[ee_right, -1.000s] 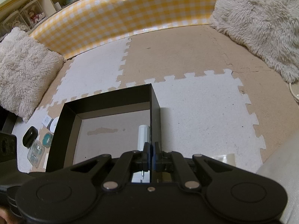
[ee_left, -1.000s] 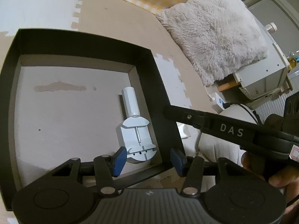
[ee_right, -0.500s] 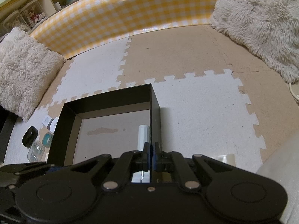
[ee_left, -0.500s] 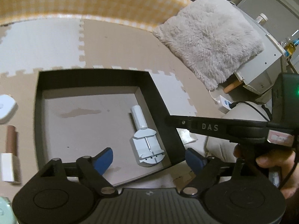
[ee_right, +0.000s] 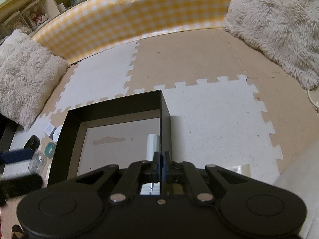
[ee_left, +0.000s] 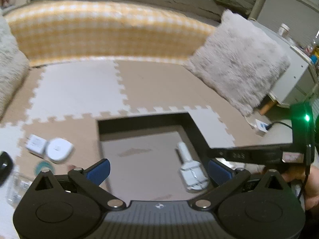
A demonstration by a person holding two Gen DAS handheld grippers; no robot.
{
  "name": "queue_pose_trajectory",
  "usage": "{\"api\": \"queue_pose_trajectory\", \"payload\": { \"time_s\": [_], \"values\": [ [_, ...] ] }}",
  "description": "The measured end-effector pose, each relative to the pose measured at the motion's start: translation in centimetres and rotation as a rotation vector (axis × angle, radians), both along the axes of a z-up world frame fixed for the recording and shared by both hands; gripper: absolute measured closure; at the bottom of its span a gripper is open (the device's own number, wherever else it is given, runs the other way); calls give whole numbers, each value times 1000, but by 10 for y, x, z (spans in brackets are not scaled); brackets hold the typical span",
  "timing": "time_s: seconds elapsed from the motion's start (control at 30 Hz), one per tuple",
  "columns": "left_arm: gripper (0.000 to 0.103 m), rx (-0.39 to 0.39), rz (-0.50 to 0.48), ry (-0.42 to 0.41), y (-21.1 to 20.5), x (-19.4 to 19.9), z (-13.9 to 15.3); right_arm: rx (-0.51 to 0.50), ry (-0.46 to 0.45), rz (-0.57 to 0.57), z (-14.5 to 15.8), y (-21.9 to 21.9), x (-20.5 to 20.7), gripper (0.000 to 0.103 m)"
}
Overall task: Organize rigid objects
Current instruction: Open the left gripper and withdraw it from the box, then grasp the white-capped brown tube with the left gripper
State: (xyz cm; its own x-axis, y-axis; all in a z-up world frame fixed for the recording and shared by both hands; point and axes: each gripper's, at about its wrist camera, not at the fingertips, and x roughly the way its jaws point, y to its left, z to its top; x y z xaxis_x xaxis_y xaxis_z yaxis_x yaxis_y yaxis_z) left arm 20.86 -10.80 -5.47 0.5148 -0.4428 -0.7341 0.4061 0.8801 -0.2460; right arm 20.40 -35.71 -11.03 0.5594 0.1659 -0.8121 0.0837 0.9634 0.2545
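Observation:
A black open box point(ee_left: 191, 127) sits on the foam floor mat. Inside it, close to the right wall, lies a white screw-press tool point(ee_left: 191, 171), partly seen in the right wrist view point(ee_right: 152, 145). My left gripper point(ee_left: 158, 164) hovers above the box's near side, its jaws opening wide with nothing between the blue pads point(ee_left: 99, 169). My right gripper point(ee_right: 160, 157) is shut on the box's right wall point(ee_right: 165, 119); its arm reaches that wall in the left wrist view point(ee_left: 211, 151).
Left of the box lie a white charger point(ee_left: 34, 144), a white rounded device point(ee_left: 58, 150), a teal disc point(ee_left: 44, 167), a clear case point(ee_left: 16, 185) and a black object point(ee_right: 31, 142). Fluffy cushions point(ee_right: 279, 25) and a yellow checked bumper point(ee_right: 139, 14) border the mat. A hand point(ee_left: 311, 185) holds the right gripper.
My left gripper has let go of the white tool, spread its jaws wide and lifted up and back; the view now takes in more floor. The right gripper has stayed put.

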Motion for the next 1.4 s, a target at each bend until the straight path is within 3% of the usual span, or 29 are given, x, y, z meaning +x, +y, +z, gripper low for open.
{"api": "queue_pose_trajectory", "payload": {
  "time_s": [0.23,0.4,0.57,0.73,0.87,1.2,1.4],
  "values": [
    [0,14,61,-16,35,8,8,-8,6,-1,0,3,0,99],
    [0,89,162,-14,60,14,4,-11,13,4,-1,3,1,99],
    [0,167,179,24,78,20,-13,-16,13,7,-1,3,1,99],
    [1,184,189,104,93,24,-36,-19,13,9,-1,3,1,99],
    [32,193,189,161,90,29,-48,-21,12,8,-1,4,1,99],
    [56,195,203,235,83,41,-77,-20,12,8,-1,4,1,99],
    [79,172,210,270,83,46,-86,-20,12,9,-1,4,1,99]
  ]
}}
